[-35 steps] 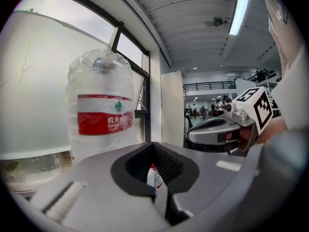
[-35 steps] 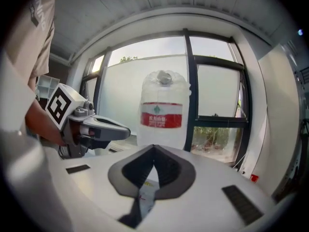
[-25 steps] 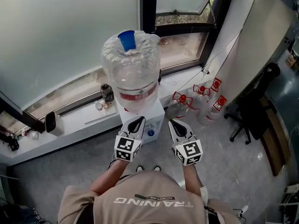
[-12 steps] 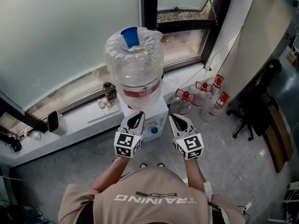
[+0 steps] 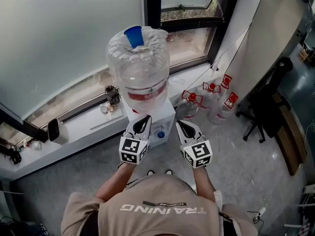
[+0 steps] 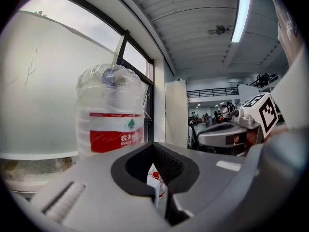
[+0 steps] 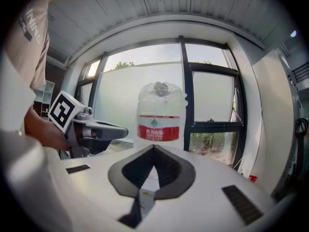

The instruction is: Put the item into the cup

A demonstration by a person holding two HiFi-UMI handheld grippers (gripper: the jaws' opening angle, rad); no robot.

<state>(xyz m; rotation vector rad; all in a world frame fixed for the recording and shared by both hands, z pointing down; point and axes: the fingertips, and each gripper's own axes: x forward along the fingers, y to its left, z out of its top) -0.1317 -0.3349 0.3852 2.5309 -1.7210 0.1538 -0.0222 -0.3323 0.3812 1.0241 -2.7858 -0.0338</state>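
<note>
On top of the big clear, crinkly plastic water jug, which stands upended on a boxy white dispenser by the window, sits a small blue cup, and no view looks inside it. The left tongs and right tongs are both clenched tip to tip on nothing, side by side just in front of the dispenser. The head view shows a cluster of red-capped clear bottles on the floor beside it, while the gripper views show the jug's red label face-on.

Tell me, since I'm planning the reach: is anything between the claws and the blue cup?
Nothing visible. The blue cup sits atop the water bottle, beyond the left claw and right claw.
</note>
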